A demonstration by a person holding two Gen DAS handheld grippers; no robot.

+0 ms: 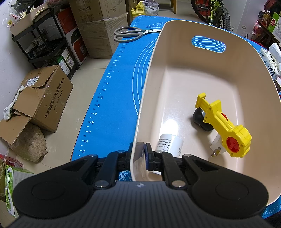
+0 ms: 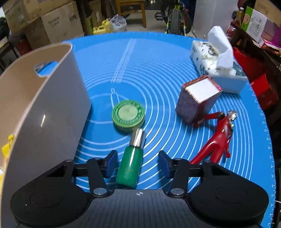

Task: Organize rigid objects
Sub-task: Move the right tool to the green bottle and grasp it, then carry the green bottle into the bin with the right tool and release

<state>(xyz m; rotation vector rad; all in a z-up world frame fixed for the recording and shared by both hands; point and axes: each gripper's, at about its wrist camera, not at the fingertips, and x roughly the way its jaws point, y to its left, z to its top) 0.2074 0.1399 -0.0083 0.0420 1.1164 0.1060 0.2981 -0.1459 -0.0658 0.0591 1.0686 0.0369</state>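
A beige plastic basket (image 1: 228, 57) stands on the blue mat (image 1: 119, 91). My left gripper (image 1: 139, 156) is shut on the basket's near rim. Inside lie a yellow toy tool (image 1: 226, 126), a black charger (image 1: 200, 119), a white plug (image 1: 216, 145) and a white bottle (image 1: 171, 144). In the right wrist view my right gripper (image 2: 137, 164) is open, its pads on either side of a green bottle with a silver cap (image 2: 130, 163) lying on the mat. Beyond it lie a green round tin (image 2: 128, 115), a patterned box (image 2: 198, 98) and a red figure (image 2: 217, 138). The basket (image 2: 52, 98) stands to the left.
Grey scissors (image 1: 130, 34) lie on the mat's far end. A tissue pack (image 2: 217, 64) sits at the far right. Cardboard boxes (image 1: 43, 98), a black shelf (image 1: 49, 43) and a bicycle (image 1: 216, 12) stand on the floor around the table.
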